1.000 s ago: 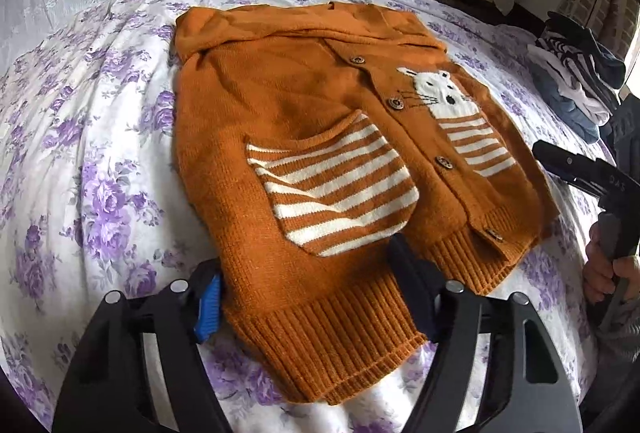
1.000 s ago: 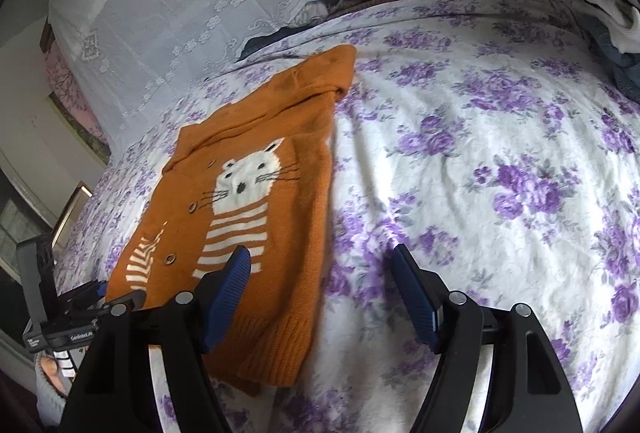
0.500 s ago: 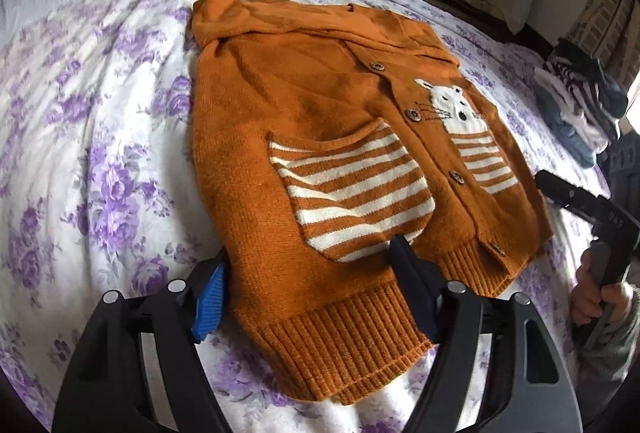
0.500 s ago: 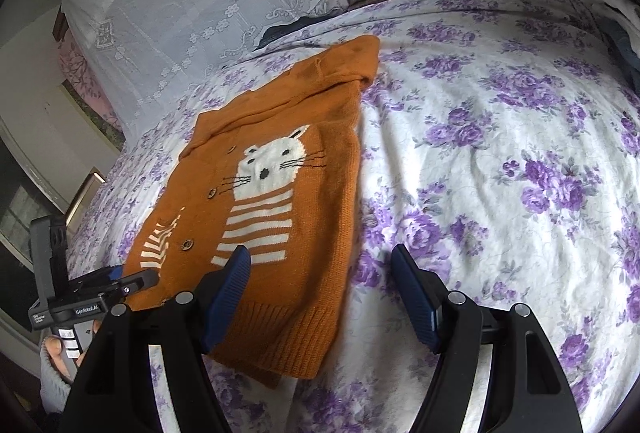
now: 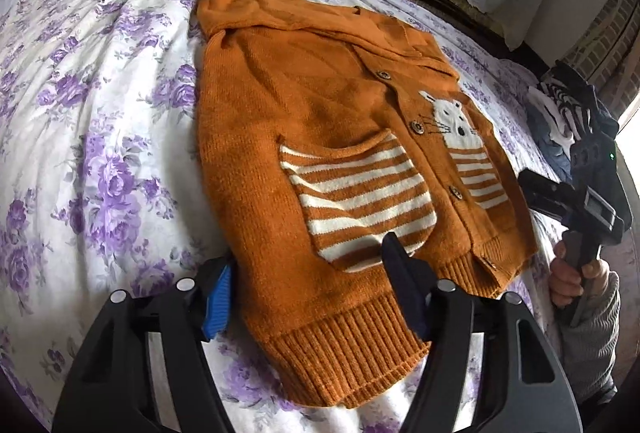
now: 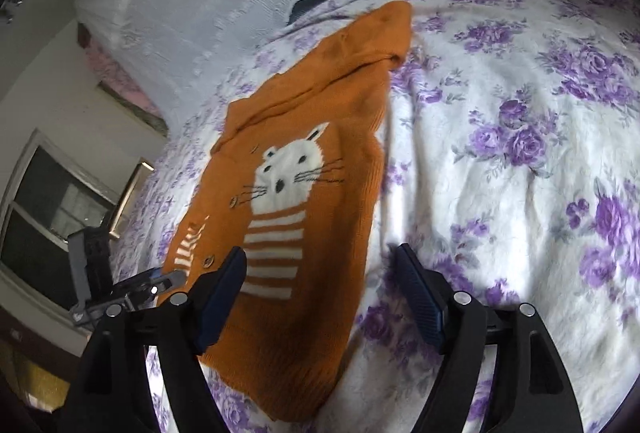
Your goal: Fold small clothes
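An orange knitted cardigan with a white cat face, striped pockets and brown buttons lies flat on the flowered bed sheet, sleeves folded in. My left gripper is open and hovers over its ribbed hem at the left corner. My right gripper is open over the hem's right side; the cardigan shows there too. The right gripper also shows in the left wrist view, held by a hand at the right edge. The left gripper shows in the right wrist view at the lower left.
A pile of dark and striped clothes lies at the bed's far right. A white lace cover hangs behind the bed. A window is at the left wall.
Both grippers have moved closer to the cardigan's hem. The right gripper has swung left, so the cardigan now sits between its fingers. Both stay open.
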The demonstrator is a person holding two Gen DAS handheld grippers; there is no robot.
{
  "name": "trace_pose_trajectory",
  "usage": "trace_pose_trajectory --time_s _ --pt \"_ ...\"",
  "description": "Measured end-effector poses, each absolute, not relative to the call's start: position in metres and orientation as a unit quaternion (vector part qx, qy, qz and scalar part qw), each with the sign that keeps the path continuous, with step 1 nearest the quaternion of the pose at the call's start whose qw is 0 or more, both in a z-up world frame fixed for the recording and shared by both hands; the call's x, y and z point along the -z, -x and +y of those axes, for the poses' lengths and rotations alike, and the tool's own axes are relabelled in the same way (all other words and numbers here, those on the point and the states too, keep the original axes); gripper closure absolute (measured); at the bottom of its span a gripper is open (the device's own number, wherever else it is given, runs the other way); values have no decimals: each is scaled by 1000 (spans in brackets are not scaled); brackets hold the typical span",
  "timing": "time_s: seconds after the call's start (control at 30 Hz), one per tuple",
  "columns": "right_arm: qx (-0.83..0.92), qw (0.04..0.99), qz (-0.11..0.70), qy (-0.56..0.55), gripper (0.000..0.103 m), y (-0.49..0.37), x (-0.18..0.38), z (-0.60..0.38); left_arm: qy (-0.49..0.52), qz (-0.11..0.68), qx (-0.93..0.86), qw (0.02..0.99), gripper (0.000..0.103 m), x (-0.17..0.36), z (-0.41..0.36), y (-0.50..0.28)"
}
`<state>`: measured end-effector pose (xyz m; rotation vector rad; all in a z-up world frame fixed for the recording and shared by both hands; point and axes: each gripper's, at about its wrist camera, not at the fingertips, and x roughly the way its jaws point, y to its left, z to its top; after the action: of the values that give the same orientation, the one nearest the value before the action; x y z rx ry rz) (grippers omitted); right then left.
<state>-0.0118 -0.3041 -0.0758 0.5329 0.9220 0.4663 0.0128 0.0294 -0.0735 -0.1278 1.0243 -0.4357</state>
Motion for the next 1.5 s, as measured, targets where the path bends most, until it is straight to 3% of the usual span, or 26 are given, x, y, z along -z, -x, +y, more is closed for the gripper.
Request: trace_pose_trajectory --time_s 0.13,0.2,0.27,0.33,0.43,0.57,0.6,0.7,0.73,0.8,0.9,1.07,1.23,1.37,1.5 --pt "-234 843 440 -203 25 28 71 -281 52 483 214 847 38 72 26 -13" --pt "-222 850 439 -187 34 28 71 -276 49 483 217 847 43 71 25 -18" --pt "-192 856 436 -201 77 26 73 -284 54 486 218 845 46 71 28 -24" --pt "-193 850 429 -237 89 26 76 -295 75 493 224 837 49 73 34 -30" --pt "-221 842 433 -234 84 29 75 -291 83 496 240 830 51 73 34 -26" --pt "-244 844 436 -194 51 34 71 -274 49 492 253 832 50 72 20 -14" --pt "-243 845 437 -190 51 32 71 -271 45 493 252 832 49 73 18 -15" --pt "-224 848 436 -200 68 31 72 -275 58 497 256 827 50 75 21 -22" --pt "-214 846 438 -215 80 29 75 -279 61 496 255 827 51 75 22 -22" --pt "-212 841 437 -238 87 26 79 -285 59 491 248 833 66 75 24 -19" --pt "-209 846 436 -224 88 27 76 -281 66 488 250 833 81 74 26 -19" --pt "-212 842 441 -227 86 22 80 -278 67 490 249 833 84 75 27 -20" --pt "-205 851 436 -212 87 22 76 -272 66 493 246 832 78 77 26 -20" --pt "-198 867 412 -200 93 32 67 -265 54 480 235 844 94 72 22 -15" --pt "-204 873 385 -221 94 45 56 -268 66 470 234 849 96 63 31 -10"
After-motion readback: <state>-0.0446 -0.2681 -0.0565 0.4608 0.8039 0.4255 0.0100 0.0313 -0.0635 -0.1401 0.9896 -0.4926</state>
